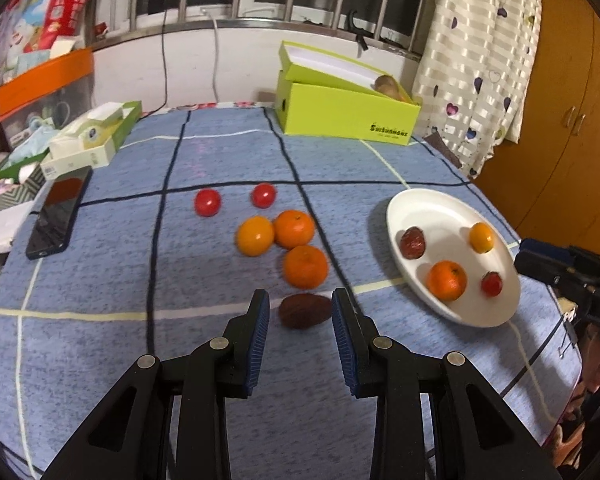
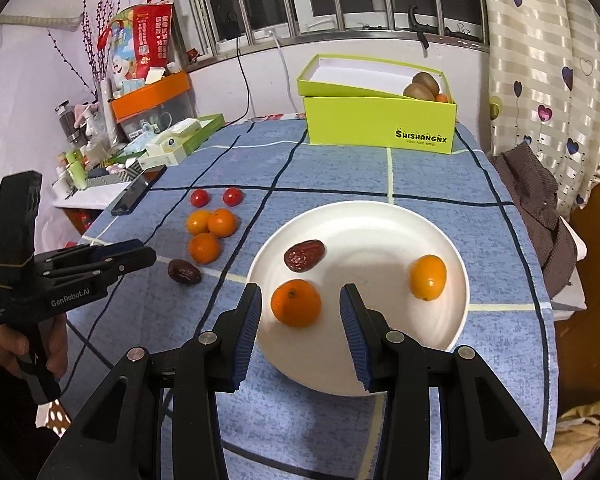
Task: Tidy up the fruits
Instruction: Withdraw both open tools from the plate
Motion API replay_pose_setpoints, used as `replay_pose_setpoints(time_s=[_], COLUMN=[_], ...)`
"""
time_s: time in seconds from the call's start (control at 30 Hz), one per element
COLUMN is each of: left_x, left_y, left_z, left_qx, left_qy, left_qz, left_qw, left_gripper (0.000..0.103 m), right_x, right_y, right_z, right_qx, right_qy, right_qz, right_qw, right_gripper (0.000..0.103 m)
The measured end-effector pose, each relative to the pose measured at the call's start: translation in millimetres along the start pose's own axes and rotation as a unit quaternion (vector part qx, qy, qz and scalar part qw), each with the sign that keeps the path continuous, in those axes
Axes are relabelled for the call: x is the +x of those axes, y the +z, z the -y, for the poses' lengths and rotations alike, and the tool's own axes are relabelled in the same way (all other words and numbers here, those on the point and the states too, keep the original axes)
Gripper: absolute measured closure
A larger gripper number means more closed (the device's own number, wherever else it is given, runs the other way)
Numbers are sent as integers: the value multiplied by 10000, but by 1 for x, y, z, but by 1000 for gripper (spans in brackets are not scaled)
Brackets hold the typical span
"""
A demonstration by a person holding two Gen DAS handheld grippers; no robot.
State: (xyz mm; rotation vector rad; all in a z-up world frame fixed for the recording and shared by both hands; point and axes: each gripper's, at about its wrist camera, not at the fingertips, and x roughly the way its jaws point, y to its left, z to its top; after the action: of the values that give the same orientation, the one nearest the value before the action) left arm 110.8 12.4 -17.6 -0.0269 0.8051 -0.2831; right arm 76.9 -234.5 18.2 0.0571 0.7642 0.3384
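**Risk: date rolling off target**

Approaching dried date, bottom centre of left view, with left gripper parted, empty. Risking nudging it toward mandarins. Hovering right gripper parted, empty, over white plate.

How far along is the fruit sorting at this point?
Done: the plate holds a date, an orange, a small orange and a small red fruit. In hand: nothing. The left gripper is lined up on the loose date on the cloth, and the right gripper is over the plate. Left: that date, two tomatoes and three oranges.
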Motion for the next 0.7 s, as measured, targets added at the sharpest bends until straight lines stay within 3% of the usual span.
replay_pose_setpoints(time_s=[0.2, 0.47, 0.7], left_x=[1, 4, 8], left_y=[-3, -2, -1], left_z=[-9, -18, -30], left_qx=[-88, -156, -263], left_qy=[-175, -139, -74], left_qz=[-76, -112, -136], left_qw=[9998, 9997, 9995], left_gripper=[70, 70, 70], right_x=[4, 15, 21], right_y=[1, 2, 6], right_z=[-9, -19, -15], right_qx=[-146, -214, -95], right_qy=[91, 210, 33], right_qz=[33, -95, -132], right_qw=[9998, 9995, 9999], right_gripper=[61, 61, 61])
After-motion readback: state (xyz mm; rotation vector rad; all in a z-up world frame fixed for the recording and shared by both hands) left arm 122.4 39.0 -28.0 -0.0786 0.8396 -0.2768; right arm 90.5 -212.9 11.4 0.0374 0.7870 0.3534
